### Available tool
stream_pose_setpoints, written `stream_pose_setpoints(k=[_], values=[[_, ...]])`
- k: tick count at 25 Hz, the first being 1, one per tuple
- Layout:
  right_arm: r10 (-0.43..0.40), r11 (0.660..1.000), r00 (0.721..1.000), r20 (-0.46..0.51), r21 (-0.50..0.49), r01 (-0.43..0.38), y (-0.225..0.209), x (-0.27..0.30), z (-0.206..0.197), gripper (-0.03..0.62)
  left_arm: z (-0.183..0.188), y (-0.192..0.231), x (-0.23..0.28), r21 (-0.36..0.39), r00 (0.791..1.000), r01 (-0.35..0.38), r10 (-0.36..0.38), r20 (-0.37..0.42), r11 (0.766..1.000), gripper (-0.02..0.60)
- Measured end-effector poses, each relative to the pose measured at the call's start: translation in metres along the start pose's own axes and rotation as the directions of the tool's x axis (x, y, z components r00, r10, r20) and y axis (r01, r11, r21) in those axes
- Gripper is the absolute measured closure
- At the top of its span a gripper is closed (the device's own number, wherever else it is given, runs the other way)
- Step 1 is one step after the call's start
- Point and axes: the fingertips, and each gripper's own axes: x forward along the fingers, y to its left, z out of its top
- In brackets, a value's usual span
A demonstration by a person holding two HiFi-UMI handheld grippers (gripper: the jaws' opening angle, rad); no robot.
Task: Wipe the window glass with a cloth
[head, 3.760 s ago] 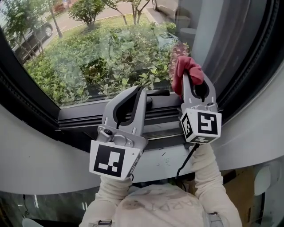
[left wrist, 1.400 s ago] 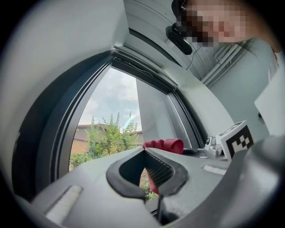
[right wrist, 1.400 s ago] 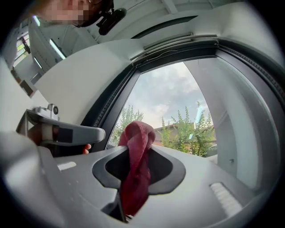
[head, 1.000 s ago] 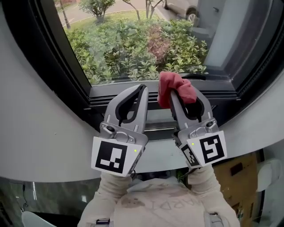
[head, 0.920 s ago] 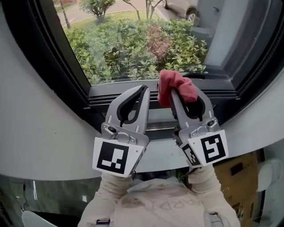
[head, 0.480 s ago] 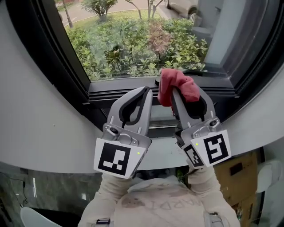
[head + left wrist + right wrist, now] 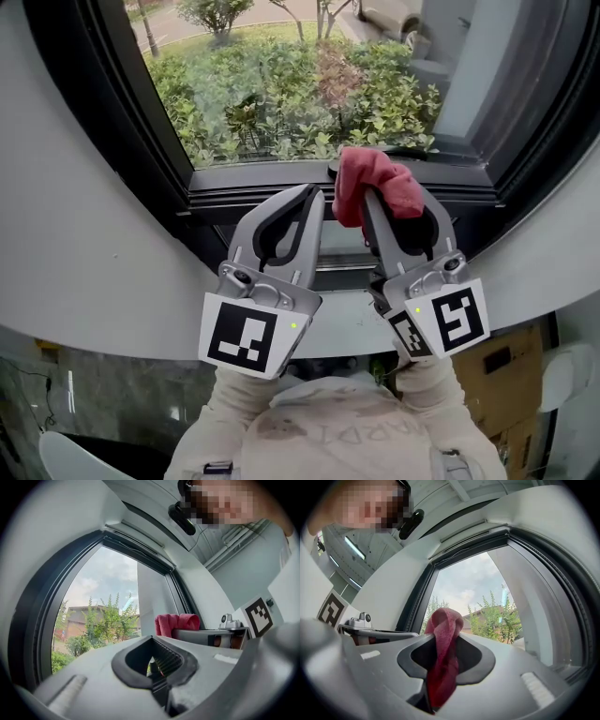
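Two tools are up at the window: my right tool point(image 7: 386, 202) is clamped on the red cloth point(image 7: 375, 180), which bunches out past its tips by the bottom frame point(image 7: 244, 178), low against the glass point(image 7: 291, 84); can't tell if it touches. My left tool point(image 7: 312, 199) sits just beside it, jaws together on nothing, tips near the same frame.

I'm holding both grippers side by side, markers toward me, jaws pointing away from my sleeved forearms point(image 7: 234, 405). My left gripper point(image 7: 313, 199) is pressing its jaws together on nothing; my right gripper point(image 7: 367, 202) is clamping a red cloth point(image 7: 377, 182).
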Motion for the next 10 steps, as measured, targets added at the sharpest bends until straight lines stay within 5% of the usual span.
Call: stream_pose_setpoints(k=[10], values=[[0.016, 1.000, 1.000, 0.001, 0.012, -0.016, 0.0022, -0.0021, 0.0019, 0.476, 0.0040, -0.0042, -0.0021, 0.010, 1.000, -0.010, 0.010, -0.003, 1.000, 0.580]])
